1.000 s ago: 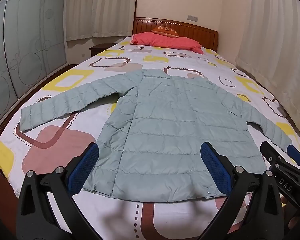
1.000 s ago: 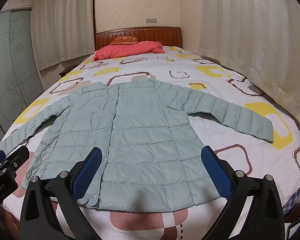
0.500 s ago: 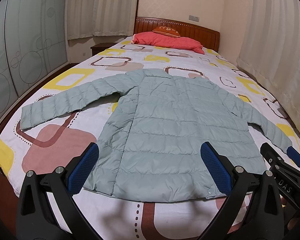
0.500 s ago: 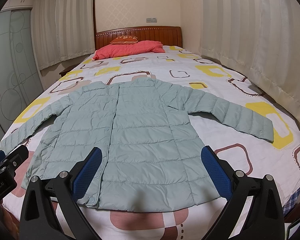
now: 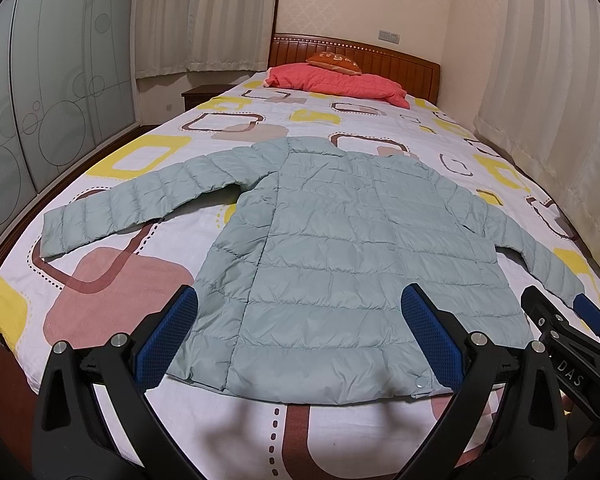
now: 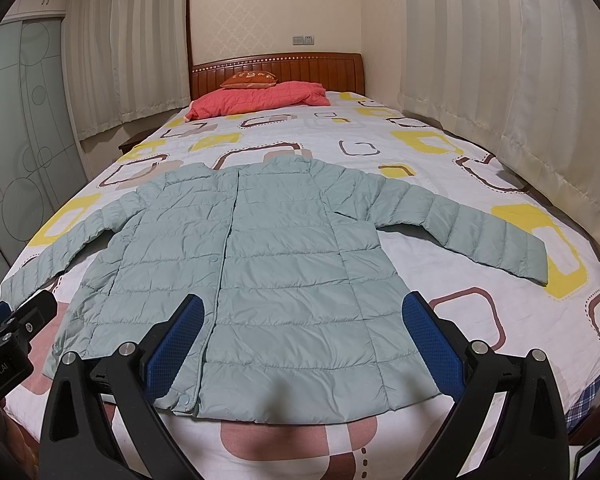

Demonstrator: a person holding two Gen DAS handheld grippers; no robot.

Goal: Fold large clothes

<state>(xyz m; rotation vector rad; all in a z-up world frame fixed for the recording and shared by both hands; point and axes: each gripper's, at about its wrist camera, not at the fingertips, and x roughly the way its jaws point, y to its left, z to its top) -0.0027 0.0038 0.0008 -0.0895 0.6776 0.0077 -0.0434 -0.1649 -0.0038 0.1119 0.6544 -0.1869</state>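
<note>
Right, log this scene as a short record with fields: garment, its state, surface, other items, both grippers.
garment: pale green quilted puffer jacket
state: flat, unfolded, both sleeves spread out, hem nearest the cameras
surface: bed with white sheet printed with yellow and brown squares
other items: coral red quilt and orange cushion by the wooden headboard
left gripper: open, above the hem, holding nothing
right gripper: open, above the hem, holding nothing
</note>
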